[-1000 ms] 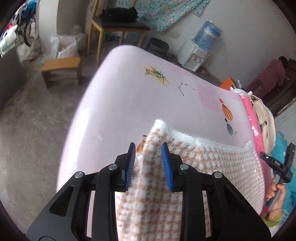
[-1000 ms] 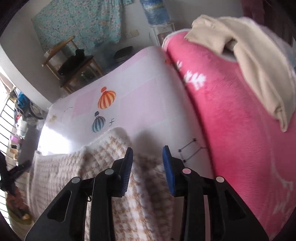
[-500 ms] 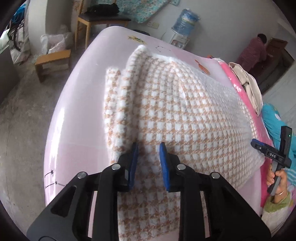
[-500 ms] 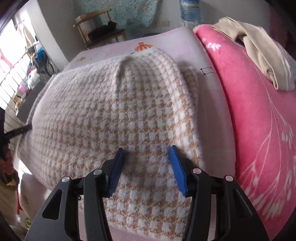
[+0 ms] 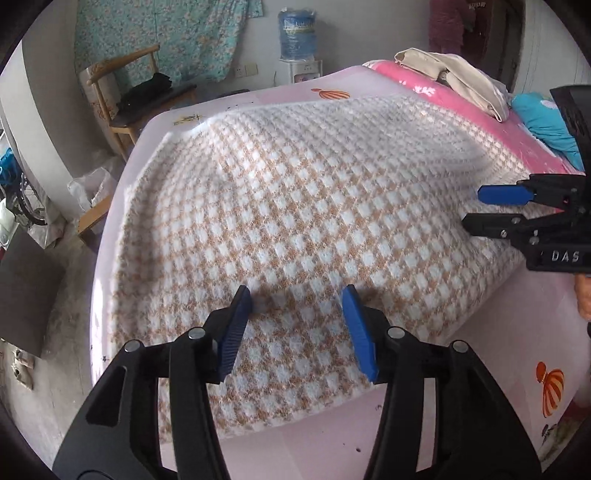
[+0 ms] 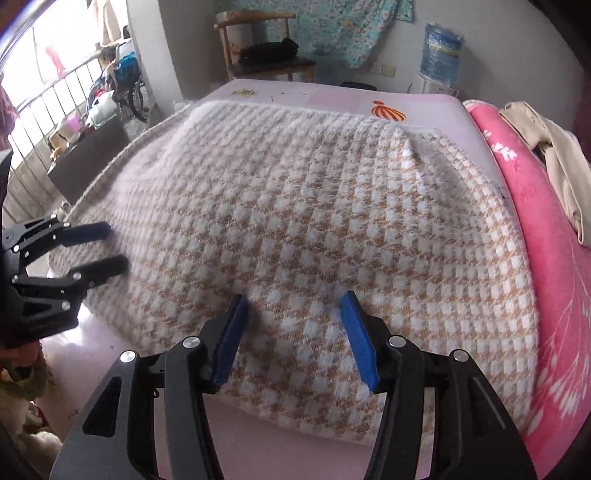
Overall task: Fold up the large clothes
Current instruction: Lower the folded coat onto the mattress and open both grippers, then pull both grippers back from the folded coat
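Lying spread on the bed (image 5: 122, 206), item one: a large checked garment (image 5: 314, 206), fuzzy knit in tan and white, flat across the pink sheet with one soft ridge running toward its far corner. Its near hem lies close to the near edge of the bed, with a strip of bare sheet below it.

Item two: left claw (image 5: 297, 295), blue pads spread wide, holding nothing, poised above the cloth just inside the near hem. Whether the tips touch the knit cannot be told.

Item three: right claw (image 6: 293, 297), likewise wide open and empty, over the same hem further toward the pink blanket (image 6: 576, 314). Each claw shows in the other's view, coming in from the side over the near part of the cloth.

Relation that matters: the garment stretches away from both claws toward the far side of the bed, its breadth running left to right between them. Each claw has its own near corner closest; the left corner sits nearer the bed's open side, the right one against the blanket. A next fold would likely mean closing on the hem at both ends and carrying it forward.

Sundry: beige clothing (image 6: 554, 147) heaped on the blanket, a wooden chair (image 5: 122, 107), a water bottle (image 5: 297, 35) by the wall.
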The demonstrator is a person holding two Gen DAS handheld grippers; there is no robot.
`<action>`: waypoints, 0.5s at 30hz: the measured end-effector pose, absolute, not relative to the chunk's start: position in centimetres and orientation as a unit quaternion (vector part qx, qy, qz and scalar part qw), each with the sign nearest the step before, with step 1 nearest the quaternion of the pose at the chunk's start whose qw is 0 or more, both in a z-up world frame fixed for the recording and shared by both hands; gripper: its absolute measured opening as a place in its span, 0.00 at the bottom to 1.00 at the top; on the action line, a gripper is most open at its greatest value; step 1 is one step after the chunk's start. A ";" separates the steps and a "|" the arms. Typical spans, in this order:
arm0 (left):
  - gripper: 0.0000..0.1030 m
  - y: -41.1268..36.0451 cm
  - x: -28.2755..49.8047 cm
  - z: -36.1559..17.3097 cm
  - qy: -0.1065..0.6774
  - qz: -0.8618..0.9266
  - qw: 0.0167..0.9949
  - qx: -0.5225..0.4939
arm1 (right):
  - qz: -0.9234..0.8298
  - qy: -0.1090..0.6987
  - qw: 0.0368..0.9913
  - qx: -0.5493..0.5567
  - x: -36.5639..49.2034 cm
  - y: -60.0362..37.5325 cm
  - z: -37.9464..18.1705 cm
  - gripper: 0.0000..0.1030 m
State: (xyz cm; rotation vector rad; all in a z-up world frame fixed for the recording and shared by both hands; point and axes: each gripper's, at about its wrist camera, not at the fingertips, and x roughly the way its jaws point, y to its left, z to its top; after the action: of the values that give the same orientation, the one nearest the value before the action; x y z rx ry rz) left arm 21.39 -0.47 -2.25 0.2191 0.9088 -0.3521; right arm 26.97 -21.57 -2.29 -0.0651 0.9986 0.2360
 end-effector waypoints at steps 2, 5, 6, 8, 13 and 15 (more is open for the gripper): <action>0.52 0.1 19.9 -1.1 0.422 -0.193 0.882 0.081 | 0.125 0.455 0.881 -0.041 25.3 -21.0 -0.8 0.51; 0.61 0.1 18.9 -1.8 0.430 -0.192 0.879 0.071 | 0.144 0.446 0.882 -0.057 23.3 -19.5 -1.0 0.53; 0.61 -0.5 19.3 -3.0 0.446 -0.180 0.873 0.077 | 0.144 0.461 0.873 -0.066 23.3 -18.9 -2.3 0.54; 0.63 -1.0 20.4 -5.1 0.469 -0.159 0.866 0.073 | 0.125 0.476 0.866 -0.084 23.2 -18.0 -4.6 0.55; 0.65 2.5 19.2 -2.5 0.438 -0.159 0.885 0.005 | 0.101 0.456 0.883 -0.051 21.5 -20.7 -1.6 0.55; 0.69 4.4 19.3 -2.4 0.430 -0.136 0.892 -0.008 | 0.060 0.446 0.893 -0.032 20.7 -23.3 -0.8 0.57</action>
State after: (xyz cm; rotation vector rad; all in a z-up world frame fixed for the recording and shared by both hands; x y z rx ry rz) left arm 19.34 4.39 -2.42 -0.0156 0.8929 -0.2823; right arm 20.74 -23.26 -0.84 -0.0665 0.9251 0.1241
